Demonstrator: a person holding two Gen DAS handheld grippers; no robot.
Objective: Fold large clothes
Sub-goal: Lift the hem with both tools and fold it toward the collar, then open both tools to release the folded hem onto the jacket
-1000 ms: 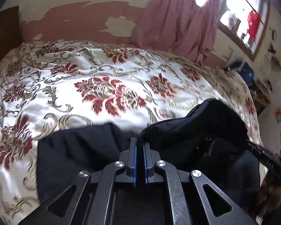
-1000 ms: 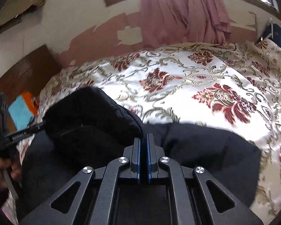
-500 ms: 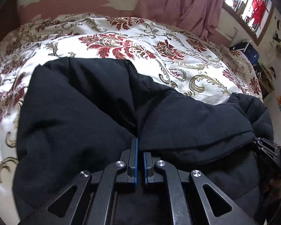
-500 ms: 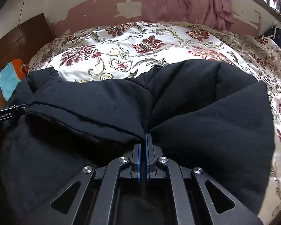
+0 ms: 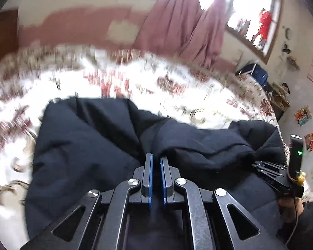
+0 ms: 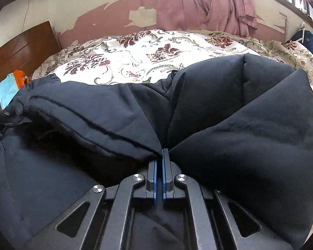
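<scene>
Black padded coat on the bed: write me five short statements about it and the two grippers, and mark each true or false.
1. The black padded coat lies on a floral bedspread. True.
2. The right gripper is wide open above the coat. False: it is shut, pinching coat fabric.
3. The left gripper is nearly closed at a fold of the coat. True.
4. The coat hangs from the window beside the pink curtain. False: it rests on the bed.
5. In the left wrist view, the other gripper appears at the left edge. False: it shows at the right edge.
</scene>
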